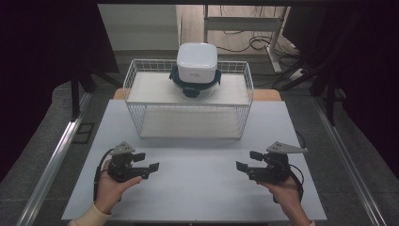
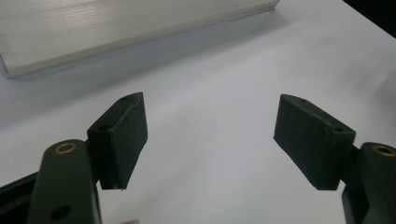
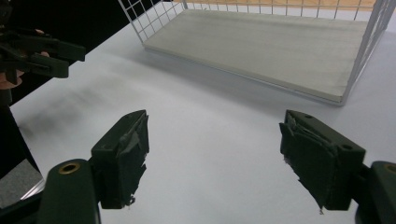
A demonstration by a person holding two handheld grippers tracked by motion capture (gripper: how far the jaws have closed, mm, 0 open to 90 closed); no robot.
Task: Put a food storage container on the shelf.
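- On the white tabletop [image 1: 197,183], at about seven o'clock, the left claw [image 1: 149,168] is lying low, its jaws standing wide with nothing between them.
- At about five o'clock, the right claw [image 1: 245,162] is gaping wide too, gripping nothing.
- At twelve o'clock, the lidded container [image 1: 196,66] is sitting on the upper shelf of the wire rack [image 1: 188,115], well apart from both claws.

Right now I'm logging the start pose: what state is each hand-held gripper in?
Left hand-held gripper: open, nothing between the jaws, over the bare table.
Right hand-held gripper: open, holding nothing.
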